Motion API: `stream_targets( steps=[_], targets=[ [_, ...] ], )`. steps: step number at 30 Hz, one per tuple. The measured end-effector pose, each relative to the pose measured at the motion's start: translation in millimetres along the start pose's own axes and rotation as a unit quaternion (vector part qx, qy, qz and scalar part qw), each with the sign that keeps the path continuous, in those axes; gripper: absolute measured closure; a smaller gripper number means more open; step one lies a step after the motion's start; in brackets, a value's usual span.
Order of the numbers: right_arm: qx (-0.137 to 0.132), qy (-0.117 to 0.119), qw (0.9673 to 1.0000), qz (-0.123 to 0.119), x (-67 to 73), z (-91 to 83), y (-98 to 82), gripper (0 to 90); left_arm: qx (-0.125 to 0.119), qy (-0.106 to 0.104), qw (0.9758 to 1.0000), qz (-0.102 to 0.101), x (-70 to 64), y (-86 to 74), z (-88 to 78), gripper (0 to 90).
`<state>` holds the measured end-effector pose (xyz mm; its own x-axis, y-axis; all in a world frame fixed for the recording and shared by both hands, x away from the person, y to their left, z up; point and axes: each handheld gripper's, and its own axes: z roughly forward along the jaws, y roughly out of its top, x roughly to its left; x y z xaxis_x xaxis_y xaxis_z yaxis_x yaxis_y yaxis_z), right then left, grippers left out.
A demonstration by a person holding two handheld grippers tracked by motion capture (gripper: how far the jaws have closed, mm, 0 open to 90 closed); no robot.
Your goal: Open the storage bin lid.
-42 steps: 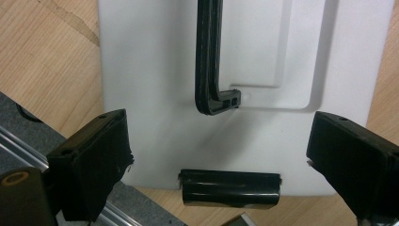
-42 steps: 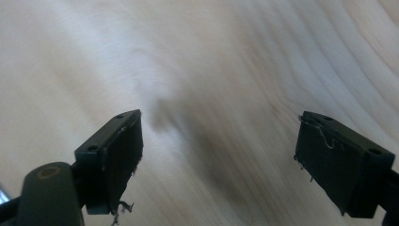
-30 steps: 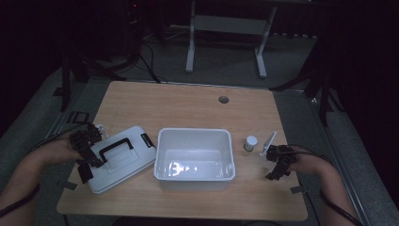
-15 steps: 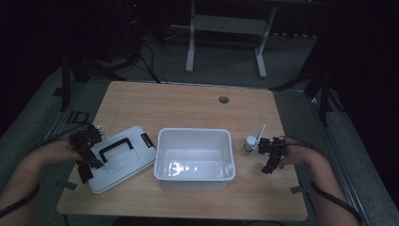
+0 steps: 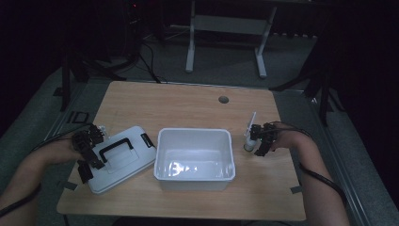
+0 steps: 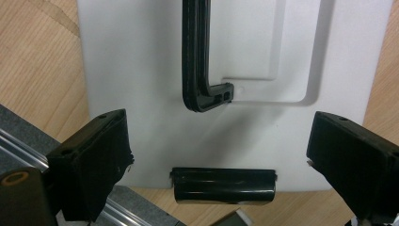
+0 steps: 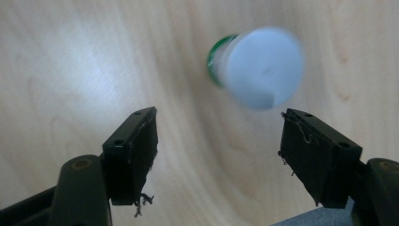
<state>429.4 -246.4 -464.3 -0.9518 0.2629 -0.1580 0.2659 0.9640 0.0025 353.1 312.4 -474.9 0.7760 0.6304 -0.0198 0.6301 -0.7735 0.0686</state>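
Since the earlier frame our right tool (image 5: 251, 140) has moved left across the tabletop (image 5: 188, 106) to the small white-capped bottle (image 5: 248, 142), just right of the white bin (image 5: 195, 176). Its jaws have just been closing, still apart, bottle ahead & untouched. Left tool (image 5: 89, 153) unmoved over the lid (image 5: 134, 162), jaws wide, holding nothing.

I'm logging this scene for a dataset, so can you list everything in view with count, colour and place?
table: one, light wood, centre.
bin: one, white, open, mid-table.
lid: one, white with black handle and latch, left of the bin.
small bottle: one, white cap, green band, right of the bin.
metal stand: one, grey, on the floor behind the table.
left gripper: black, jaws apart over the lid.
right gripper: black, jaws just closing in, bottle not yet between them.
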Motion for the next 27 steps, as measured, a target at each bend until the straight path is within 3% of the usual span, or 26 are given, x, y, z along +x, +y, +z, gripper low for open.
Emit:
stream_targets(
  steps=[7,14,27],
  targets=[
    [0.02,-0.012,0.9995,-0.02,-7.3,5.9,12.4,31.1,0.005,-0.001,1.0,-0.001,0.4,-0.5,-0.7,6.2],
    [0.011,-0.001,0.9997,-0.022,-11.2,11.4,19.7,34.6,0.008,0.0,1.0,-0.001,-1.5,-0.4,0.3,6.2],
    [0.02,0.022,0.9989,-0.035,-21.7,27.9,30.7,46.9,0.014,0.0,0.9999,0.0,0.1,0.7,0.8,6.2]
  ],
)
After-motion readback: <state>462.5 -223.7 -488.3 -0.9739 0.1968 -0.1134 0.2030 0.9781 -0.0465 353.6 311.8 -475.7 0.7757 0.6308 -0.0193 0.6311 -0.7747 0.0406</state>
